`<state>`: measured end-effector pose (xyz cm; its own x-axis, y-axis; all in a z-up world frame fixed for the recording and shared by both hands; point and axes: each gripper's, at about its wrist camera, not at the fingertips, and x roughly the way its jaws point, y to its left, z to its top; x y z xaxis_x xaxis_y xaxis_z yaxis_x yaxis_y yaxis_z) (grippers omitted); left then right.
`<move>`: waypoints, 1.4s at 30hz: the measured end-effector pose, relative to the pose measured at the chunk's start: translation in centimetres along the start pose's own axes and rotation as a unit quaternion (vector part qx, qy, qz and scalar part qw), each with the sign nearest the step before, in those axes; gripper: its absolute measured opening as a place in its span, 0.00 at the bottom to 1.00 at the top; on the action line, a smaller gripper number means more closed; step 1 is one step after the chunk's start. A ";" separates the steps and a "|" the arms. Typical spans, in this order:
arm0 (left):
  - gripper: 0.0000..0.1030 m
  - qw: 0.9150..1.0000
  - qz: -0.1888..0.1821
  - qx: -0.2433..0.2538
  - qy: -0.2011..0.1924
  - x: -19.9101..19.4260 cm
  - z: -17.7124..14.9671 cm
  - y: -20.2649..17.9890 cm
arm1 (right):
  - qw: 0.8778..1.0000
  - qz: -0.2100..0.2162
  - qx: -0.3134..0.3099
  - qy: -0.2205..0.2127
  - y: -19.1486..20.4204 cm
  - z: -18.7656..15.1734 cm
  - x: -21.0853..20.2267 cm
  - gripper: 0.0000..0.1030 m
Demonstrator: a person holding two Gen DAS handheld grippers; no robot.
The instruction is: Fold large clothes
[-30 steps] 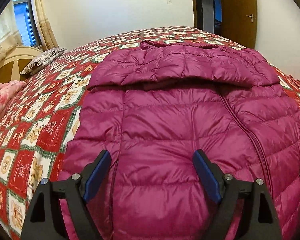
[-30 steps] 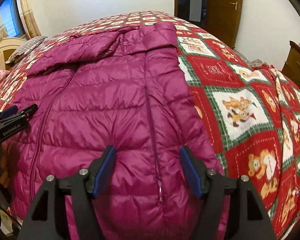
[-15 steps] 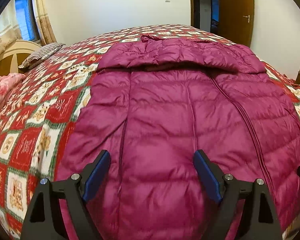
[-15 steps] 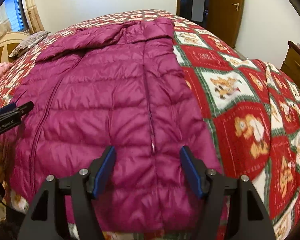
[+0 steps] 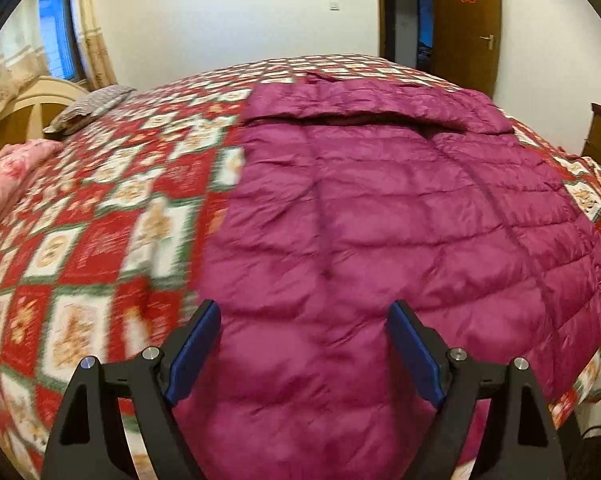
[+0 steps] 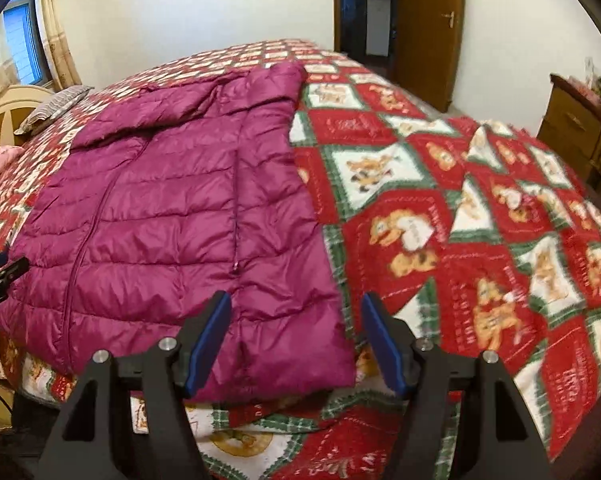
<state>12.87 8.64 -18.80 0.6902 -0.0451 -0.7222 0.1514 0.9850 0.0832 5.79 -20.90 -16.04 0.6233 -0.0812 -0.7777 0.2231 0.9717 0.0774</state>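
Note:
A large magenta quilted down jacket (image 5: pixel 380 220) lies flat and zipped on the bed, hood at the far end and hem at the near edge; it also shows in the right wrist view (image 6: pixel 188 216). My left gripper (image 5: pixel 304 344) is open and empty, hovering above the jacket's near left part. My right gripper (image 6: pixel 296 340) is open and empty above the jacket's near right hem corner. The left gripper's tip (image 6: pixel 4 272) shows at the left edge of the right wrist view.
The bed carries a red, green and white patterned quilt (image 6: pixel 440 220). A striped pillow (image 5: pixel 92 108) and a pink blanket (image 5: pixel 8 176) lie at the far left by the headboard. A wooden dresser (image 6: pixel 580 136) stands at the right, a door (image 5: pixel 464 20) behind.
Both grippers have pulled back and up from the jacket toward the bed's near edge, the right one shifting right. The jacket has not moved. Both stay open.

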 end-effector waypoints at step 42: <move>0.83 0.997 0.026 -0.023 0.068 0.0 -3.2 2.9 | 0.995 0.069 -0.057 0.033 2.3 -1.2 1.5 0.15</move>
<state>11.07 12.05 -20.77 0.5938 0.0260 -0.8042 0.0838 0.9920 0.0940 6.28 -18.54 -17.78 0.5911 0.0663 -0.8039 0.0501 0.9917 0.1187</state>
